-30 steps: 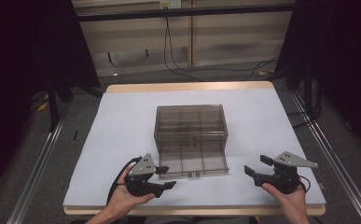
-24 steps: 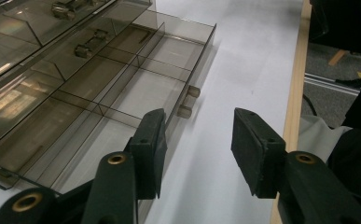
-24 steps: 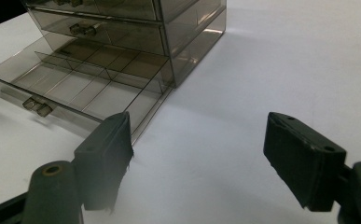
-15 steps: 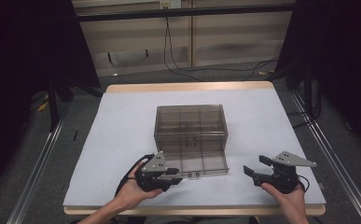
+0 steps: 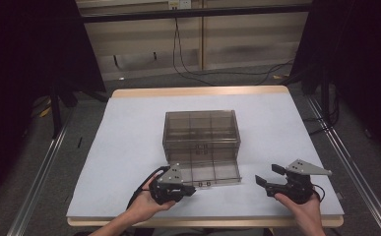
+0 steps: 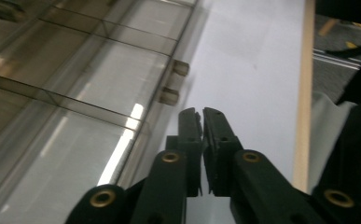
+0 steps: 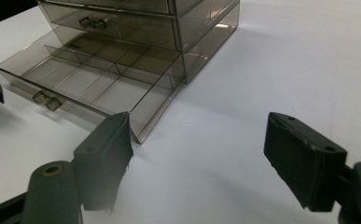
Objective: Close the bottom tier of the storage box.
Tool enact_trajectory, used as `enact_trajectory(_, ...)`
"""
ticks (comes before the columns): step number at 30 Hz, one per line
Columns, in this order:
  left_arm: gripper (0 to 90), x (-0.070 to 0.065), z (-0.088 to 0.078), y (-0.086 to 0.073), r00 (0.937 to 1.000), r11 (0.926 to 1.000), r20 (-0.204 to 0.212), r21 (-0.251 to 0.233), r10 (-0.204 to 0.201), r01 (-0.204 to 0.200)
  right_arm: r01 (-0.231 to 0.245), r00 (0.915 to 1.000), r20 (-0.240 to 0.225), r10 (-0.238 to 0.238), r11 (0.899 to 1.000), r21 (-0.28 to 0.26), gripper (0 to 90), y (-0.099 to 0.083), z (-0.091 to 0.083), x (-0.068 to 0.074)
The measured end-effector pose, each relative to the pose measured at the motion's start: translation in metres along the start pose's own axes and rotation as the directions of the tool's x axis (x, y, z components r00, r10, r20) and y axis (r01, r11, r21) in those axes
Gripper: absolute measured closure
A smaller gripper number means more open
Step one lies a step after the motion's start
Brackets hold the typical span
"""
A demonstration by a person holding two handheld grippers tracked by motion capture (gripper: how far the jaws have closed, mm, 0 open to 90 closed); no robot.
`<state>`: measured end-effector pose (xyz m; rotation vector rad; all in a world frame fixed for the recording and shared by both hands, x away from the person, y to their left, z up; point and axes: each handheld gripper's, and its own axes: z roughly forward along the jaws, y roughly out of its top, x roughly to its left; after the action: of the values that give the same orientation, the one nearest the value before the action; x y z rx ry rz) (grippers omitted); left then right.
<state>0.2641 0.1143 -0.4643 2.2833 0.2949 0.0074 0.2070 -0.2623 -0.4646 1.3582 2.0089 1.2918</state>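
Note:
A smoky clear drawer cabinet (image 5: 201, 130) stands mid-table with its bottom drawer (image 5: 212, 172) pulled out toward me. My left gripper (image 5: 193, 189) lies just in front of the drawer's left front corner. Its jaws have just been closing and are now shut with nothing between them. In the left gripper view the closed tips (image 6: 202, 114) sit just short of the drawer's small handle (image 6: 170, 96), not touching it. My right gripper (image 5: 268, 174) rests right of the drawer, open and holding nothing. In the right gripper view its jaws (image 7: 197, 144) frame the drawer's near corner (image 7: 136, 126).
The white tabletop (image 5: 129, 147) has a wooden front edge (image 5: 203, 221) close behind both hands. The pulled-out drawer is divided into several compartments that look empty. Cables (image 5: 188, 59) run along the floor beyond the table.
My left gripper has moved right and a little down, toward the drawer front, and its jaws have closed. The right gripper and the drawer have stayed put.

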Motion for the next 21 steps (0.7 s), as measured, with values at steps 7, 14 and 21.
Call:
enact_trajectory(7, 90.0, 0.003, 0.006, -0.006, 0.9998, 0.9997, -0.022, 0.023, -0.002, 0.002, 0.006, 0.9999, 0.01, -0.006, 1.0, 0.008, 23.0, -0.001, -0.001, 0.0)
enact_trajectory(14, 90.0, 0.002, 0.01, -0.008, 0.9994, 0.9991, -0.035, 0.042, 0.007, -0.006, 0.012, 0.9999, 0.002, -0.012, 1.0, 0.013, 23.3, -0.001, 0.0, 0.001)
enact_trajectory(21, 90.0, 0.006, 0.011, -0.007, 0.9987, 0.9987, -0.05, 0.049, -0.007, 0.009, 0.013, 0.9999, -0.005, -0.013, 1.0, 0.016, 23.3, -0.001, 0.001, 0.002)
